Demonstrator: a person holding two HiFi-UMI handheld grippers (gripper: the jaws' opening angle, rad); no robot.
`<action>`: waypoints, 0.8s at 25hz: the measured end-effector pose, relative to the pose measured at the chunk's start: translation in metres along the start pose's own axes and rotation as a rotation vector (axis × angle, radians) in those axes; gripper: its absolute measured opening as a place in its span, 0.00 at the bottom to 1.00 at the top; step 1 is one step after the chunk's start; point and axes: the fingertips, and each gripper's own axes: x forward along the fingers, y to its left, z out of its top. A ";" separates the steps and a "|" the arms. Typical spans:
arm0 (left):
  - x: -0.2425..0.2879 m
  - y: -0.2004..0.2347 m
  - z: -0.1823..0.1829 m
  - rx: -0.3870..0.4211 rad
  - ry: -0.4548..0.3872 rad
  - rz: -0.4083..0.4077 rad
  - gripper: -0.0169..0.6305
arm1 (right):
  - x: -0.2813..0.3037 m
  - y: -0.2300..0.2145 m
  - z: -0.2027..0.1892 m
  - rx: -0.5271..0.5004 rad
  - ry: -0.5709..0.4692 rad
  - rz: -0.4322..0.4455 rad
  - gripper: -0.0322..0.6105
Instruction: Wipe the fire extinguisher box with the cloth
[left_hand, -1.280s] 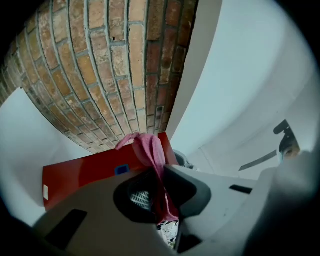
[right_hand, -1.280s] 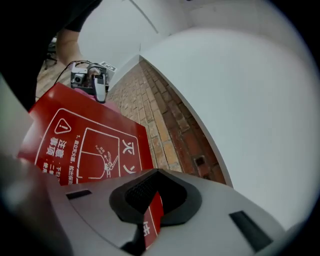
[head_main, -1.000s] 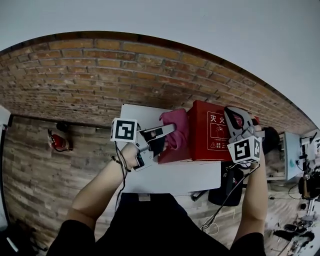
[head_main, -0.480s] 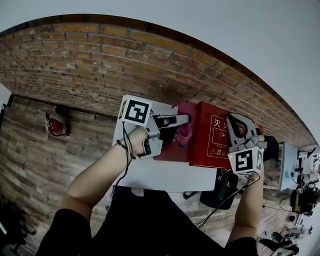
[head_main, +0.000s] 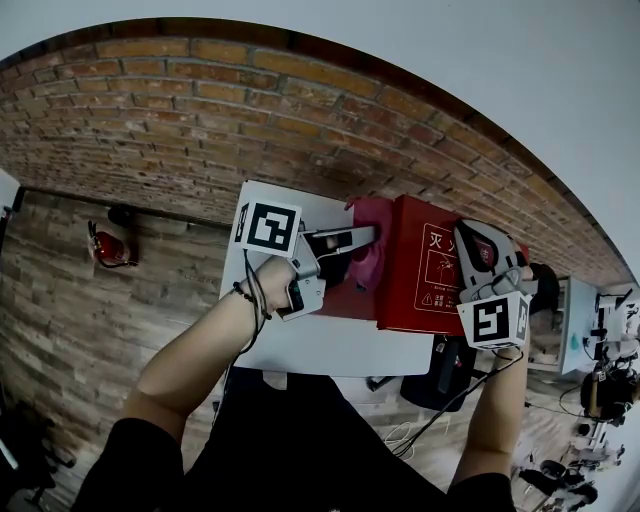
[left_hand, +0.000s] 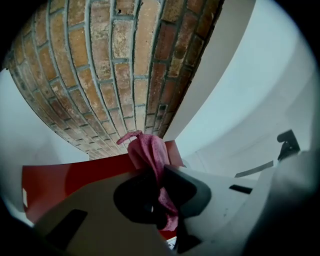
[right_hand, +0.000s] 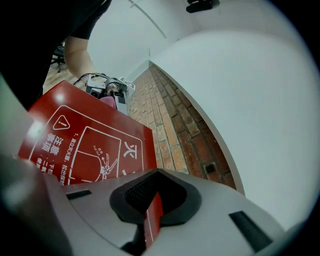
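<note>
Wiping the fire extinguisher box (head_main: 432, 272) at its 9 o'clock end, with the far edge clamped steady.

The red box lies on the white desk (head_main: 330, 350) toward 3 o'clock, its printed face turned up to the head view. The pink cloth (head_main: 368, 250) is bunched against the box's 9 o'clock side and is pinched in the nearly closed jaws of the left gripper (head_main: 352, 240). The right gripper (head_main: 478, 252) sits at the box's 3 o'clock edge, its jaws closed on a thin red panel edge. The wipe looks under way but far from done: no streak or stain shows what has been cleaned, and the printed face and the 3 o'clock end probably remain. The box's inside is hidden, so its contents cannot be told. A small red extinguisher (head_main: 108, 250) stands on the floor at 9 o'clock, by the brick wall (head_main: 200, 120).
</note>
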 end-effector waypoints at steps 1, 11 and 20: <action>-0.001 0.003 0.000 0.011 -0.002 0.012 0.12 | 0.000 0.000 0.000 0.000 0.000 0.000 0.08; -0.013 0.037 -0.005 0.055 -0.019 0.105 0.12 | -0.001 0.000 0.000 0.002 0.004 -0.001 0.08; -0.019 0.069 -0.015 0.058 -0.019 0.174 0.12 | -0.001 0.000 0.002 -0.003 0.002 -0.004 0.08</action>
